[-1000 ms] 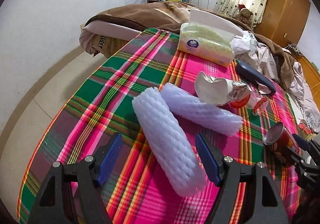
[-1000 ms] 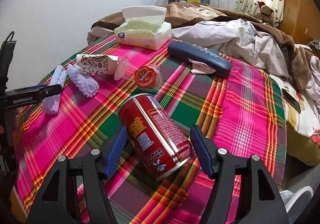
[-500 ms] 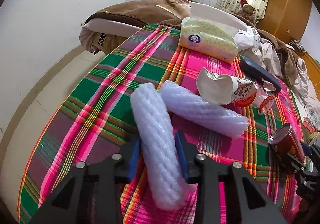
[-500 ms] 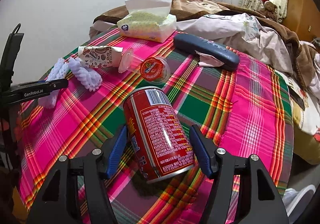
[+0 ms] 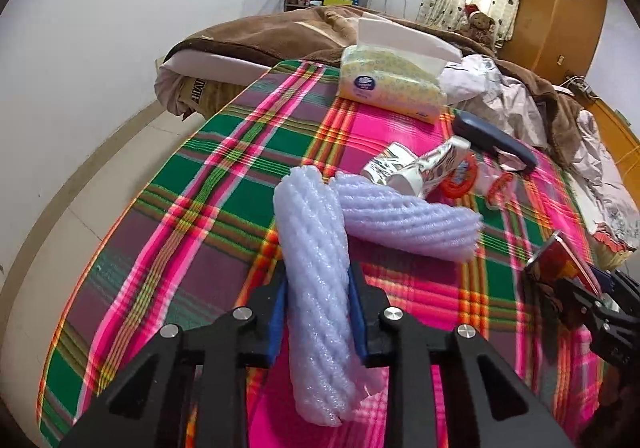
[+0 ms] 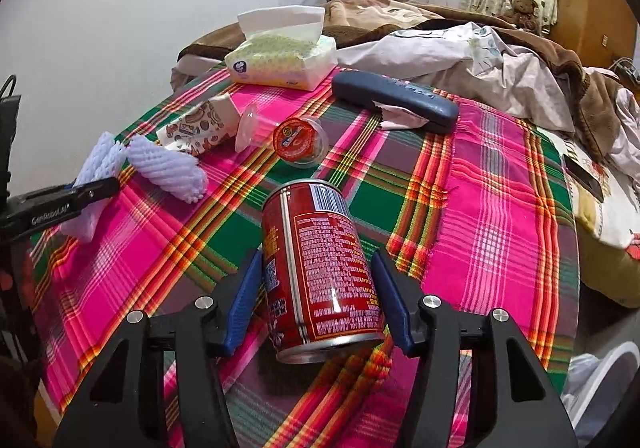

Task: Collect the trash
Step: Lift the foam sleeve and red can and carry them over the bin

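Note:
My left gripper (image 5: 316,296) is shut on a white foam net sleeve (image 5: 316,280) and holds it above the plaid cloth (image 5: 200,208). A second foam sleeve (image 5: 408,216) lies just beyond it. A crushed paper cup (image 5: 416,168) and a clear jelly cup with a red lid (image 6: 300,140) lie further back. My right gripper (image 6: 320,288) is shut on a red drink can (image 6: 320,268), tilted, just over the cloth. The can also shows at the right edge of the left wrist view (image 5: 560,260).
A tissue pack (image 6: 280,60) and a dark blue glasses case (image 6: 396,100) lie at the far side of the cloth. A brown blanket and bedding (image 6: 480,48) lie behind. A white bin rim (image 6: 608,380) shows at the lower right. White wall stands to the left.
My left gripper closed on the foam sleeve and lifted it. My right gripper closed on the red can, which turned more upright and rose from the cloth.

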`<act>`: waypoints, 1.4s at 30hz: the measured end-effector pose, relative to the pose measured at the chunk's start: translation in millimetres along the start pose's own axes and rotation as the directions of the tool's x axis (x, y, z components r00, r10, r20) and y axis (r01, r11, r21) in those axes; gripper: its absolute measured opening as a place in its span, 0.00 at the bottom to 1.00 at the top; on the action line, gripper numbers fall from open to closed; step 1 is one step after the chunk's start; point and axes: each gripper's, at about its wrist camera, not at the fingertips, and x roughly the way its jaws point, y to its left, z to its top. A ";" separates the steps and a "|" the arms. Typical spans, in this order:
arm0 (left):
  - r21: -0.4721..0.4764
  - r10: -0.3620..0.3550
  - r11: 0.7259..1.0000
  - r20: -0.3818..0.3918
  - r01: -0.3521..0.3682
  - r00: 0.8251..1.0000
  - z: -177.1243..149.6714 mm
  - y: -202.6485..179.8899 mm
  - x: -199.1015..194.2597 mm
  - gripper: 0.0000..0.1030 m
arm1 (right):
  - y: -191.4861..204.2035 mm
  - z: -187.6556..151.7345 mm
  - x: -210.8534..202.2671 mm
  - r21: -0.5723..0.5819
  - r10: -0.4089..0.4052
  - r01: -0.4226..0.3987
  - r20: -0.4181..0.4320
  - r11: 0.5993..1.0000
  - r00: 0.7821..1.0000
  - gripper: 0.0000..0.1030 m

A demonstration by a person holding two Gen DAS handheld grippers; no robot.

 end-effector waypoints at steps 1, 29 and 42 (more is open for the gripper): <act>-0.003 -0.001 1.000 0.004 0.001 1.000 -1.4 -0.7 -3.0 0.28 | 0.3 -1.0 -2.6 0.005 -0.001 0.001 0.006 1.000 1.000 0.55; 0.112 -0.119 0.987 0.053 0.113 0.991 -60.4 -55.7 -77.7 0.28 | -9.9 -58.4 -44.4 0.055 -0.039 0.039 -0.003 0.998 0.999 0.52; 0.174 -0.161 0.972 0.016 0.155 0.987 -76.4 -88.4 -78.0 0.28 | -5.3 -53.7 -42.4 0.019 -0.072 0.073 -0.028 0.997 0.997 0.52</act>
